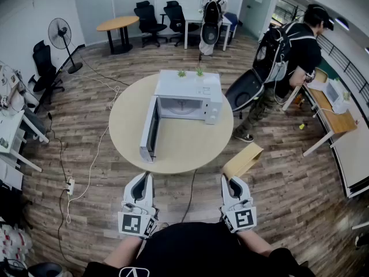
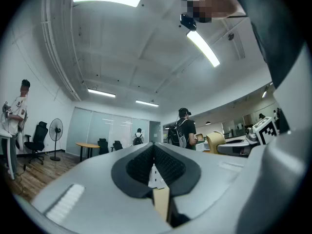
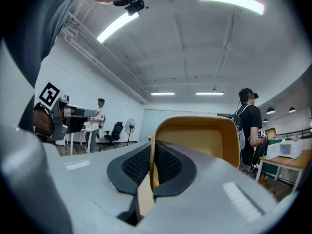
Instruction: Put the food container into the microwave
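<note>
A white microwave stands at the far side of a round beige table, its door swung wide open to the left and its cavity empty. My right gripper is held in front of the table's near edge. It is shut on the wall of a tan, open food container, which tilts up and away from it. In the right gripper view the container stands upright with its rim pinched in my right gripper. My left gripper is shut with nothing in it, and looks the same in its own view.
Two small green plants sit on top of the microwave. A person with a backpack stands to the table's right, by a dark chair. A cable and power strip lie on the floor at left. Desks line the right side.
</note>
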